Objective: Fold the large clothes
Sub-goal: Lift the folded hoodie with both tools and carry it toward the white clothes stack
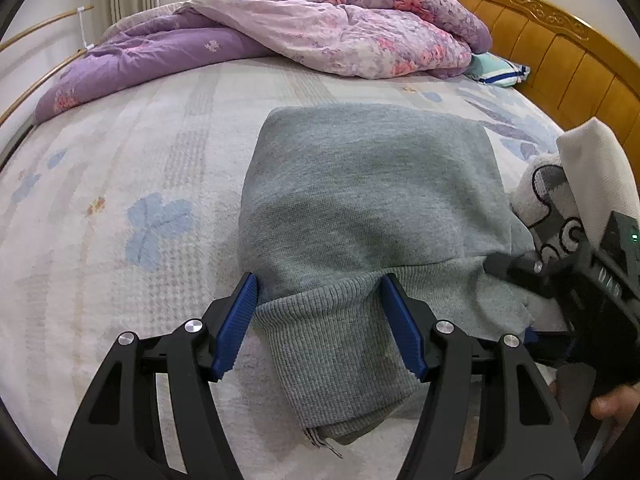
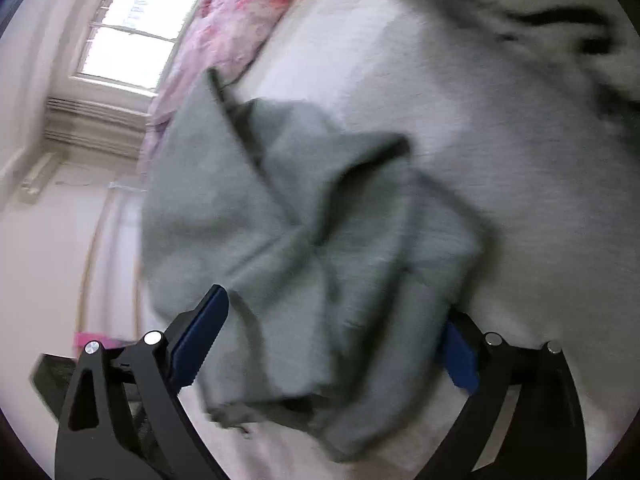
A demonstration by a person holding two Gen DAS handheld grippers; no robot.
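A grey sweatshirt (image 1: 372,184) lies folded on the bed, its ribbed hem (image 1: 336,344) nearest me. My left gripper (image 1: 318,300) is open, its blue pads on either side of the ribbed hem, low over the bed. My right gripper (image 2: 336,320) is open and tilted, with bunched grey sweatshirt cloth (image 2: 304,240) lying between its jaws; the view is blurred. The right gripper's body (image 1: 592,280) shows at the right edge of the left wrist view, beside the sweatshirt.
The bed has a white sheet with blue flowers (image 1: 120,200). A purple and pink quilt (image 1: 320,36) is heaped at the far side. A wooden headboard (image 1: 560,48) stands at right. A white and grey patterned garment (image 1: 560,200) lies right of the sweatshirt. A window (image 2: 132,28) is on the wall.
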